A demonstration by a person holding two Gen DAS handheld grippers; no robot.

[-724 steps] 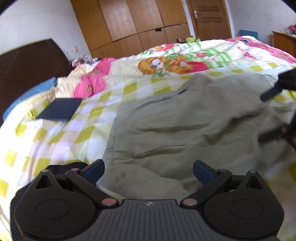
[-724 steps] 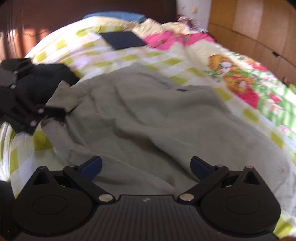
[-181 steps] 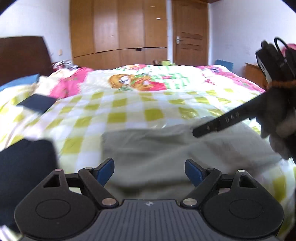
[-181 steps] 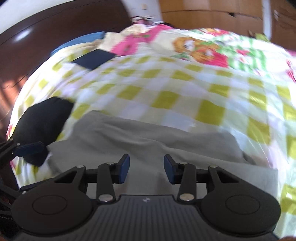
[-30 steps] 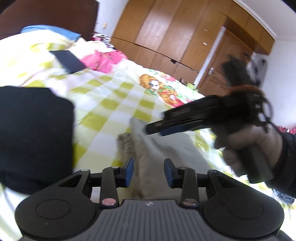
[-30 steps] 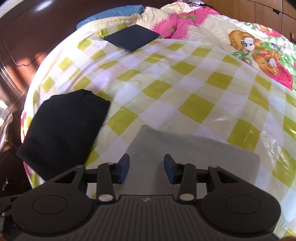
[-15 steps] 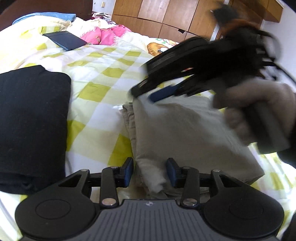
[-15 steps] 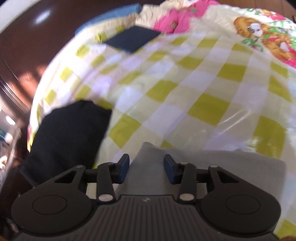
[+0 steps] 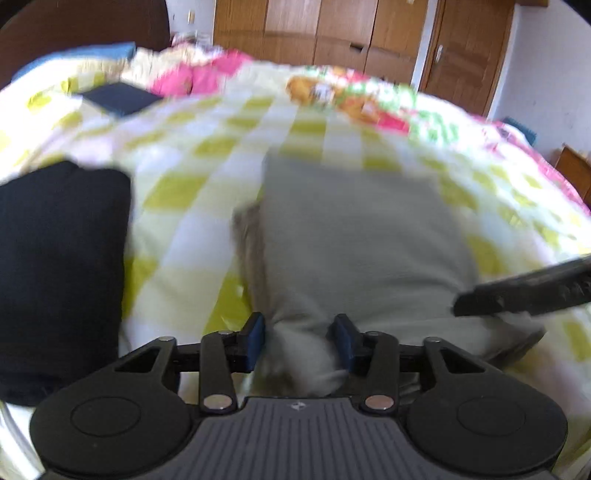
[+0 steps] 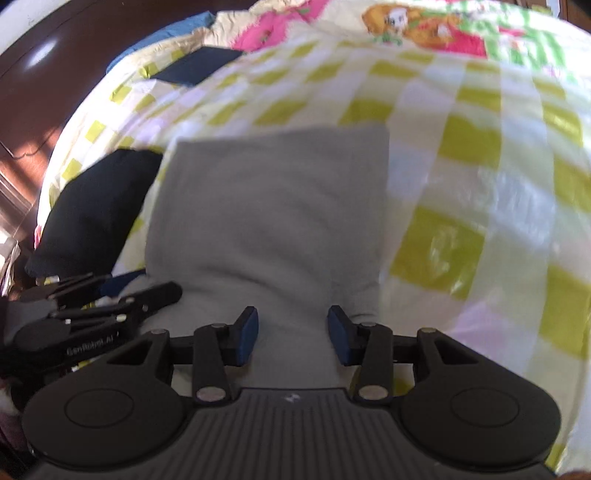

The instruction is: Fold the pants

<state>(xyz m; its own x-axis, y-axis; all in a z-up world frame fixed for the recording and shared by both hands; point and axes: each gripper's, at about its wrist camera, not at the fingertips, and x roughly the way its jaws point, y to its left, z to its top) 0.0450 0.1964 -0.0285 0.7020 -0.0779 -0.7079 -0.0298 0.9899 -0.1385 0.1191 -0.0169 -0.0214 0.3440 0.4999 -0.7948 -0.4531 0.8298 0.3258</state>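
The grey pants [image 9: 354,229] lie folded into a compact rectangle on the checked bedspread [image 9: 192,177]; they also show in the right wrist view [image 10: 269,206]. My left gripper [image 9: 299,341] is narrowly closed with the near left edge of the pants bunched between its blue pads. My right gripper [image 10: 291,334] is likewise closed on the near edge of the pants. The left gripper shows at the lower left of the right wrist view [image 10: 110,302]; the right gripper's finger crosses the right of the left wrist view [image 9: 524,288].
A folded black garment [image 9: 59,266] lies left of the pants, also in the right wrist view [image 10: 92,206]. A dark blue folded item [image 9: 118,98] sits farther back near pink bedding. A dark headboard [image 10: 55,74] and wooden wardrobes [image 9: 332,33] stand behind.
Both grippers have dropped to the near edge of the folded pants. The right gripper left the top of the fold and now sits beside the left one. The left view is blurred by motion.
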